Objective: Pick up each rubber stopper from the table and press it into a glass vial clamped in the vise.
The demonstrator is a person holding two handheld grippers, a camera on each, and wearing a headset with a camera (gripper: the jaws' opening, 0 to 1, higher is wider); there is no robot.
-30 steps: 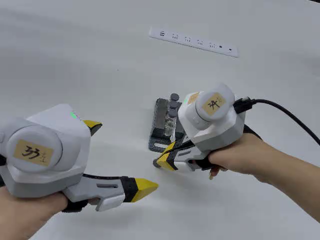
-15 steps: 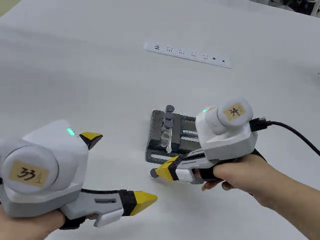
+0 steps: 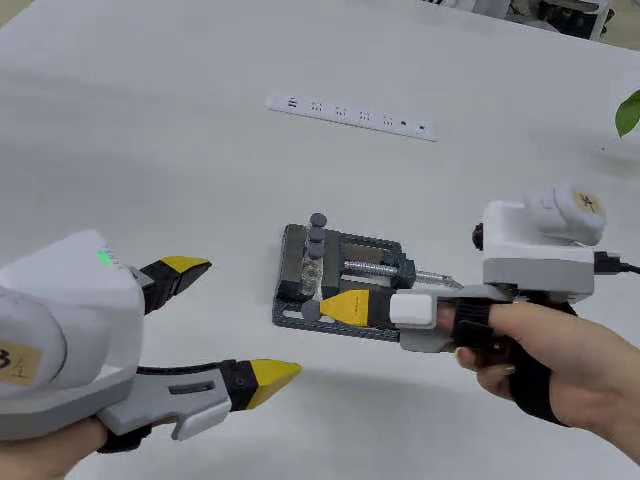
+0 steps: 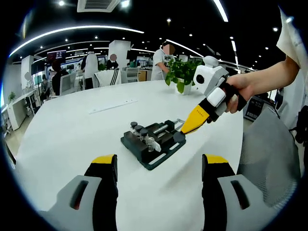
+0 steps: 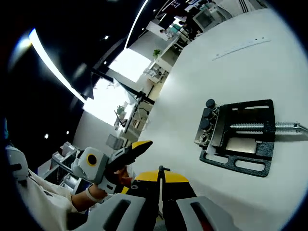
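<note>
just beside the vise (image 3: pixel 293 262), the right gripper (image 3: pixel 323 308) pinches a stopper (image 3: pixel 309 312).

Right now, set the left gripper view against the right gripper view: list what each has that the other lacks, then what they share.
Left gripper view, not the right: its own open left gripper, the right gripper with a rubber stopper at its tip beside the vise, a potted plant, and people beyond the table. Right gripper view, not the left: its own jaws shut at the bottom, and the left gripper seen from the front. Both: the vise, its stoppered vials, the power strip and the white table.
</note>
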